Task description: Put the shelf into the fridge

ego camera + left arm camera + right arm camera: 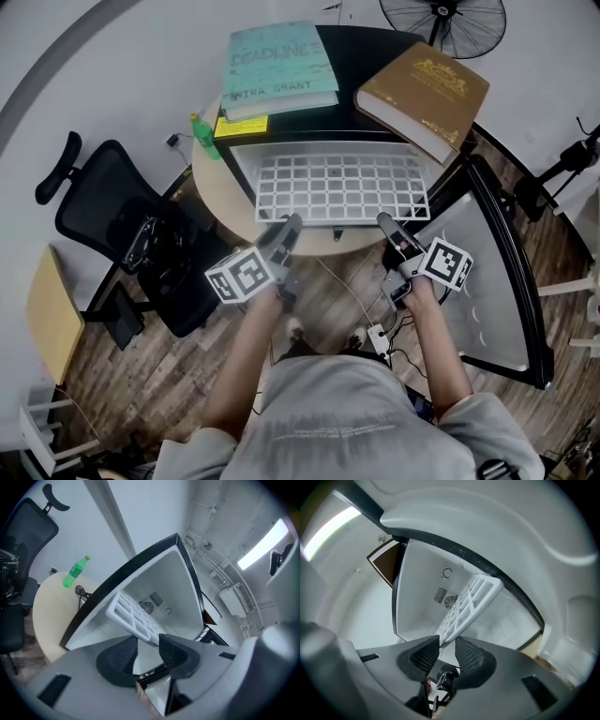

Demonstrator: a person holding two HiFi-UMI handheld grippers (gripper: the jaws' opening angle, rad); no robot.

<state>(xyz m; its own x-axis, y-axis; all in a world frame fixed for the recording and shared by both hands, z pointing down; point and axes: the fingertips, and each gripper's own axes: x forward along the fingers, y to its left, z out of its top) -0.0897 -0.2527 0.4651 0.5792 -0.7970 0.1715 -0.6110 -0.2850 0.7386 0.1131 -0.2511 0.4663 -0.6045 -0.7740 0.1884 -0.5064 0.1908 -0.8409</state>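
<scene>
Left gripper (289,228) and right gripper (388,225) are both at the front edge of the shelf (337,186), with their jaws spread.
- **Left gripper view:** the near corner of the shelf (133,617) sits right at the jaw tips. The pads aren't clamping it.
- **Right gripper view:** the shelf's front rail (471,601) runs down into the gap, and there's daylight beside it, so it isn't pinched.
- **My read:** neither tong is gripping anything.

The shelf is a white wire grid lying across the cavity of the fridge (349,66). Most of it is inside, with the front edge at the mouth. The door (487,281) stands open on the right. The back-wall vent (146,605) shows beyond the shelf.

**Status:** insertion looks basically done. I can't tell whether the shelf is seated on side rails or fully home.

**Left to do, probably:** nudge it in if it's short, then pull both grippers clear. The task doesn't mention closing the door.
</scene>
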